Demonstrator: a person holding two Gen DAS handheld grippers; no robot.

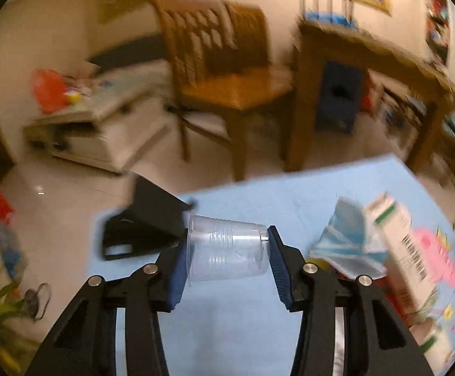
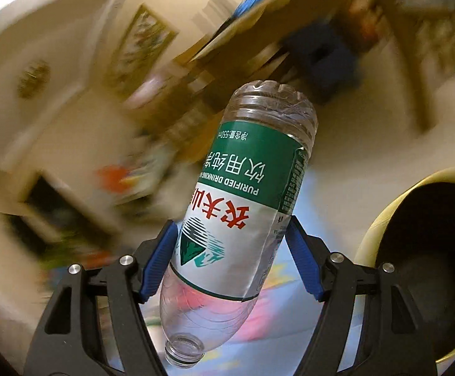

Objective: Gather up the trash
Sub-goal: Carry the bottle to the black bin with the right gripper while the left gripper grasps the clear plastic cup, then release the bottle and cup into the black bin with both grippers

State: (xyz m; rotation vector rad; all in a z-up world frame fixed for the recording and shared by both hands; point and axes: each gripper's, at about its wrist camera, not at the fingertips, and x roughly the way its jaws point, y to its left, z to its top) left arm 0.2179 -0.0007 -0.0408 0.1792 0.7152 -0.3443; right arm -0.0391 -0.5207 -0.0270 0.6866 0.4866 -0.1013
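Observation:
In the left wrist view my left gripper [image 1: 227, 250] is shut on a clear plastic cup [image 1: 227, 247], held sideways between the blue pads above the light blue table cover [image 1: 258, 329]. To its right lie a crumpled blue-white wrapper [image 1: 346, 244] and a white carton with a barcode [image 1: 406, 250]. In the right wrist view my right gripper [image 2: 230, 250] is shut on an empty clear water bottle with a green and white label [image 2: 243, 206], held neck down, cap off. A yellow-rimmed bin with a dark inside [image 2: 421, 266] is at the right.
A black folded stand [image 1: 146, 225] lies at the table's far left corner. Beyond the table stand a wooden chair [image 1: 224, 87], a wooden side table [image 1: 368, 62] with a blue box under it, and a low white cabinet [image 1: 102, 125]. The background is motion-blurred.

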